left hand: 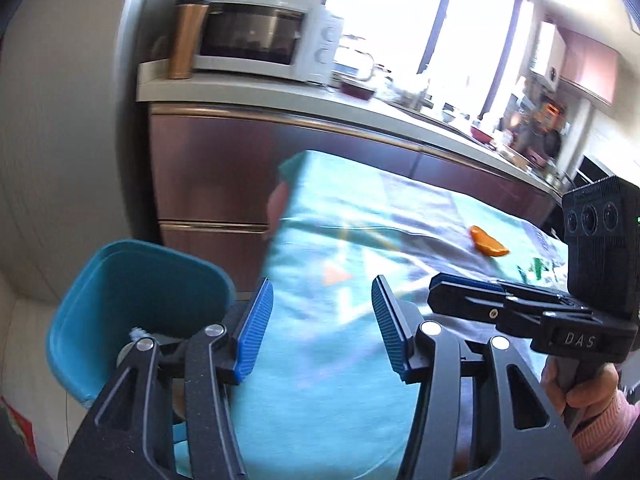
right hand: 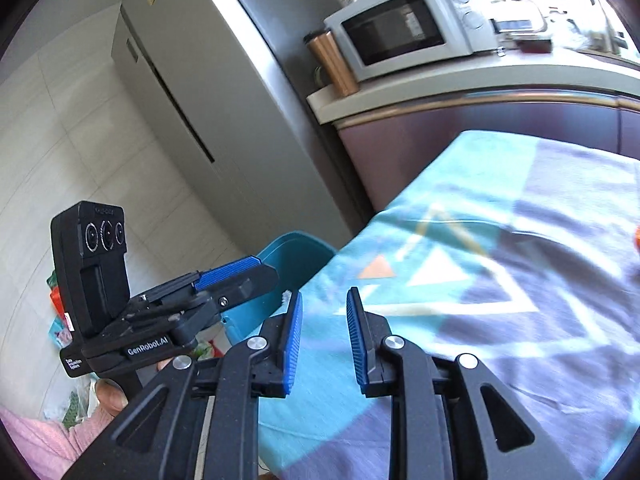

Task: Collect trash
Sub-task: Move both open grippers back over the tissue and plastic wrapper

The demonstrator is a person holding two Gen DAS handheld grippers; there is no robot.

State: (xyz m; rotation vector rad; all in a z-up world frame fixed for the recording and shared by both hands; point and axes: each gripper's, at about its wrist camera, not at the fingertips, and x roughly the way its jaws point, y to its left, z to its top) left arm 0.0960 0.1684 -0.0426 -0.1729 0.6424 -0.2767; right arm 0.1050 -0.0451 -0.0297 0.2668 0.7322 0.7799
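Both my tools empty above the surface, bin at its edge.
My left tool (left hand: 322,320) stands about half open and my right tool (right hand: 322,340) only narrowly parted, nothing between either pair of pads. The orange scrap (left hand: 488,242) lies on the patterned cloth (left hand: 340,208); the blue bin (left hand: 128,304) sits just beside the surface's left edge.
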